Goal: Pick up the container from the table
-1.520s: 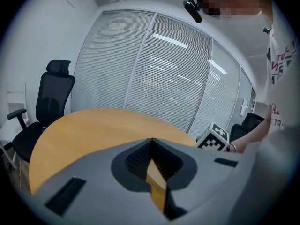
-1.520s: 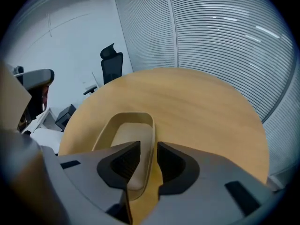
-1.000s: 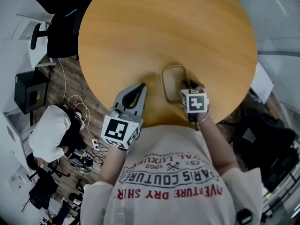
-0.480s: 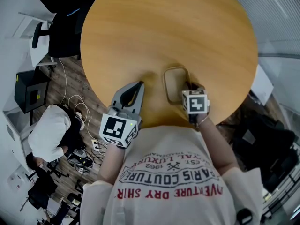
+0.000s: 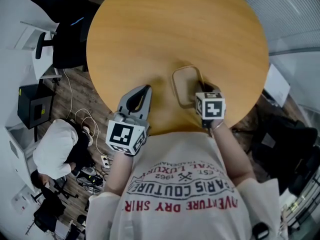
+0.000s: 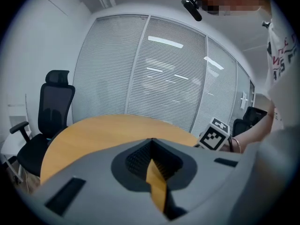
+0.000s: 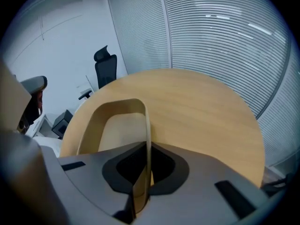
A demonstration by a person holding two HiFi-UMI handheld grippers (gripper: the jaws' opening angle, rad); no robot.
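Left gripper (image 5: 145,89) idle, thin tan container (image 5: 184,83) pinched by the right gripper (image 5: 201,91).
The grey left fingers meet tip to tip on nothing above the smooth, round wooden table (image 5: 175,24). The round-cornered, open-topped container lies just right of them, its right wall clamped between the right fingers and its body to their left. Its long axis runs ahead of those fingers toward the table's middle. White slatted blinds (image 6: 154,74) wall the room, and a black office chair (image 6: 52,108) stands beyond.
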